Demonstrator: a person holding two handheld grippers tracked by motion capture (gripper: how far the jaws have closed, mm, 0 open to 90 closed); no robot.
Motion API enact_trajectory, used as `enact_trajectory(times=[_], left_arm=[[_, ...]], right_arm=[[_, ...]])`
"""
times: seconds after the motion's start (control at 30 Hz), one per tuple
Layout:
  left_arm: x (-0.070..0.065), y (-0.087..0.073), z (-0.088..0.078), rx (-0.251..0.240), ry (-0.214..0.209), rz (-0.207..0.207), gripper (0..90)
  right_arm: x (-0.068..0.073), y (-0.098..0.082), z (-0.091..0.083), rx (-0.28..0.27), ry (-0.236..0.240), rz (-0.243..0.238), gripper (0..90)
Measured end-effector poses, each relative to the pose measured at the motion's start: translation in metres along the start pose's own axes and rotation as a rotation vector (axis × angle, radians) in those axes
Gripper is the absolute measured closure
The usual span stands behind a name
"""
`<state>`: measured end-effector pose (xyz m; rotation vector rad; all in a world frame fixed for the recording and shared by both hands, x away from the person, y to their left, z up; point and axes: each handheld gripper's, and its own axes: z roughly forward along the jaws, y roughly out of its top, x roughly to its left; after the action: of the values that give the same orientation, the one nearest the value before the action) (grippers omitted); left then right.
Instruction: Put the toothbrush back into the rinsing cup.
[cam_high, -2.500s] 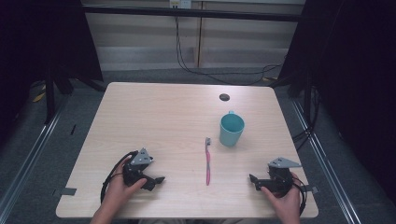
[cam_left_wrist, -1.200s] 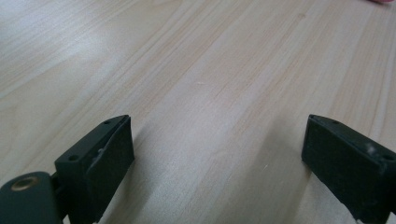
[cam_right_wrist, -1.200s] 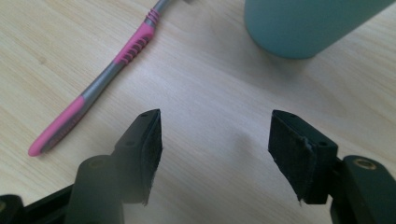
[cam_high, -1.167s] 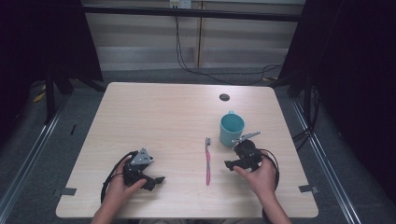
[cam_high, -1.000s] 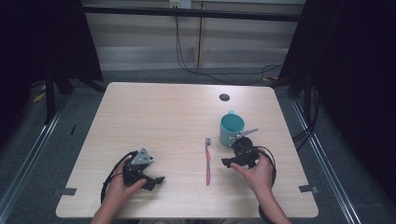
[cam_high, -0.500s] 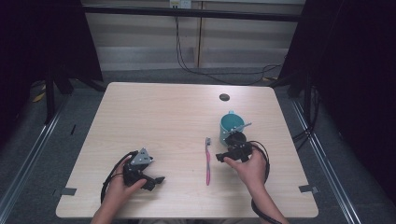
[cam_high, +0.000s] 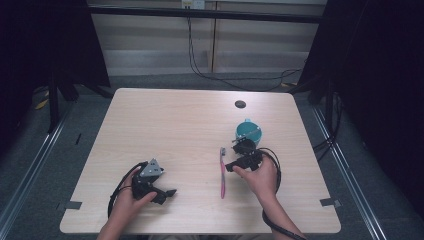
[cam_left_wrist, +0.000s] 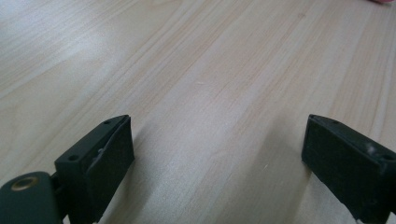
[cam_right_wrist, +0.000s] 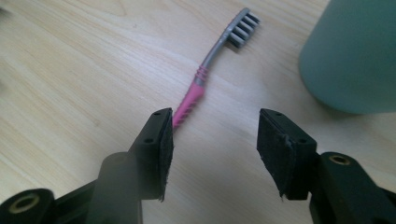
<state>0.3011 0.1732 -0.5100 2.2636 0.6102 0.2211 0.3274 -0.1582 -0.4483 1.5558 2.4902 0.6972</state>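
Pink and grey, the toothbrush (cam_high: 222, 171) is lying flat on the pale wooden table (cam_high: 165, 125), its bristled head pointing toward the far edge and its handle running back toward the person. The right gripper (cam_high: 239, 161) is hanging just to the right of the toothbrush, near its upper half, with the person's right hand (cam_high: 261, 176) wrapping its body. In the right gripper view the toothbrush (cam_right_wrist: 205, 83) is slanting away from behind the left jaw, the grey bristles at the far end, while bare wood is showing in the gap between the pads. Those jaws have just been closing, yet they are standing apart and gripping nothing. The teal cup (cam_high: 248, 132) is standing upright just beyond the right gripper, and in the right gripper view its wall (cam_right_wrist: 355, 56) is rising at the upper right, near the brush head but apart from it. The left gripper (cam_high: 159, 192) is sitting low near the front left of the table, held by the left hand (cam_high: 127, 200); its jaws are spreading wide over bare wood, released.
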Motion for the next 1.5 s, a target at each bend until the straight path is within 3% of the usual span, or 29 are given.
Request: enact_trajectory(times=[0.23,0.83,1.0,1.17,1.4,1.5], left_arm=[[0.000,0.000,0.000,0.002,0.000,0.002,8.9],[0.000,0.000,0.000,-0.001,-0.002,0.000,8.9],[0.000,0.000,0.000,0.002,-0.001,0.003,8.9],[0.000,0.000,0.000,0.002,-0.002,0.003,8.9],[0.000,0.000,0.000,0.002,-0.002,0.001,8.9],[0.000,0.000,0.000,0.003,-0.002,0.003,8.9]], right_arm=[[0.006,0.005,0.011,0.042,0.002,0.009,53.1],[0.013,0.020,0.033,0.086,-0.001,0.102,59.5],[0.011,0.023,0.036,0.096,-0.014,0.101,61.9],[0.015,0.028,0.043,0.133,-0.056,0.068,70.7],[0.018,0.026,0.045,0.116,-0.097,0.045,81.1],[0.015,0.026,0.042,0.113,-0.076,0.061,81.3]])
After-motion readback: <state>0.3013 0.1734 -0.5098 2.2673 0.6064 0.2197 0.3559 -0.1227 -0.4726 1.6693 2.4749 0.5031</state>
